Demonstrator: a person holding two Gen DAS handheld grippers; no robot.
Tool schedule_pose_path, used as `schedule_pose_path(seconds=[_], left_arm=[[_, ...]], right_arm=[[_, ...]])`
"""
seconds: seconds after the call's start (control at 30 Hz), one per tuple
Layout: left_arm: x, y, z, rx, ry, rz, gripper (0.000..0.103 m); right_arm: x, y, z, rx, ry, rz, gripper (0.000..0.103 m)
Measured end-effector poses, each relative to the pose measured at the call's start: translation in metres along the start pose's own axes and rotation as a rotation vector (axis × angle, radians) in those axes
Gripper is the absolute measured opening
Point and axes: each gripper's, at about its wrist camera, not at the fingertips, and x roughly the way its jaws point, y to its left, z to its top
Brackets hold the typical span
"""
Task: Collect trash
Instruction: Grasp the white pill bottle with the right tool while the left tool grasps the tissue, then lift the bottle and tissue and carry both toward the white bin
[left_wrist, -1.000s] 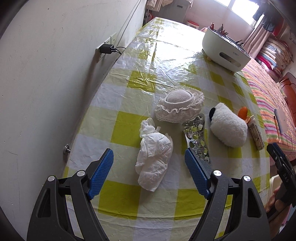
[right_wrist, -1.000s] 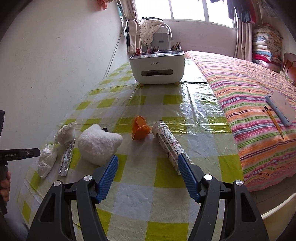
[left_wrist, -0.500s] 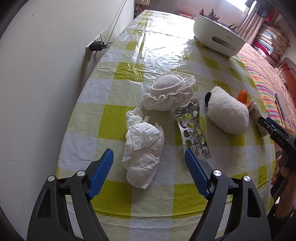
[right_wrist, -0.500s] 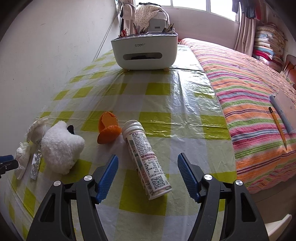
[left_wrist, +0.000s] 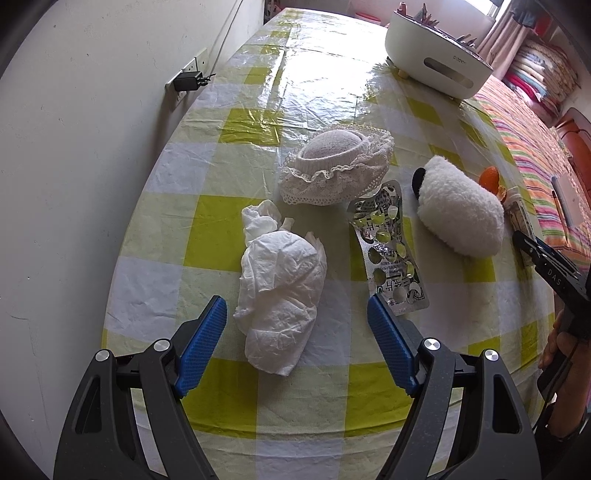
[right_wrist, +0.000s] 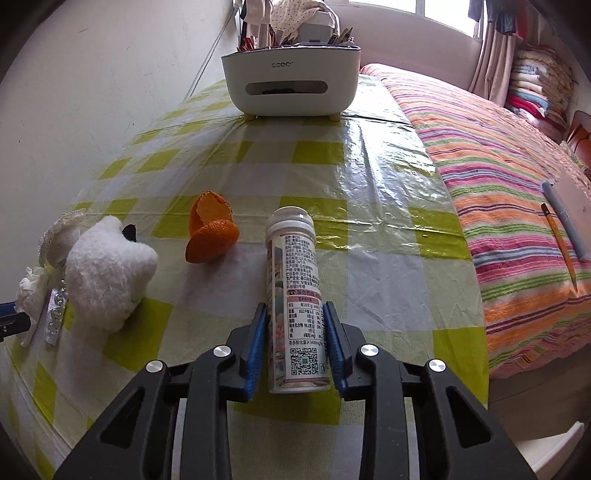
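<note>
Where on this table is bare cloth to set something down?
Free: the checked stretch between the white organizer box and the orange peel. Crowded: the near row of crumpled tissue, lace hat, blister pack, plush toy and tablet tube.

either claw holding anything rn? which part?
Right claw is closing on the lying tablet tube, pads at its lower body near the base. Left claw is open above the crumpled tissue, holding nothing.
</note>
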Motion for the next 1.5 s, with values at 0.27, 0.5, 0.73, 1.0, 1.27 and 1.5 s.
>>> schedule_pose_path(seconds=[0.27,0.5,0.73,1.0,1.27,1.5], left_arm=[[0.01,0.0,-0.001,-0.002,0.023,0.029,0.044],[0.009,0.002,-0.001,-0.018,0.01,0.05,0.025],[-0.001,-0.002,-0.002,-0.05,-0.036,0.054,0.019],[-0.039,-0.017,-0.002,-0.072,-0.191,0.027,0.019],[-0.079,-0.056,-0.009,-0.03,-0.315,-0.057,0.019],[-0.099,-0.114,-0.029,0.077,-0.362,-0.157,0.019]], right_arm=[[-0.034,0.001,-0.016,0.136,-0.086,0.141,0.028],[-0.075,-0.002,-0.027,0.216,-0.196,0.233,0.028],[-0.111,-0.004,-0.042,0.266,-0.283,0.28,0.028],[-0.141,-0.025,-0.062,0.343,-0.355,0.337,0.028],[-0.16,-0.043,-0.077,0.376,-0.398,0.321,0.028],[-0.172,-0.056,-0.086,0.38,-0.423,0.302,0.028]])
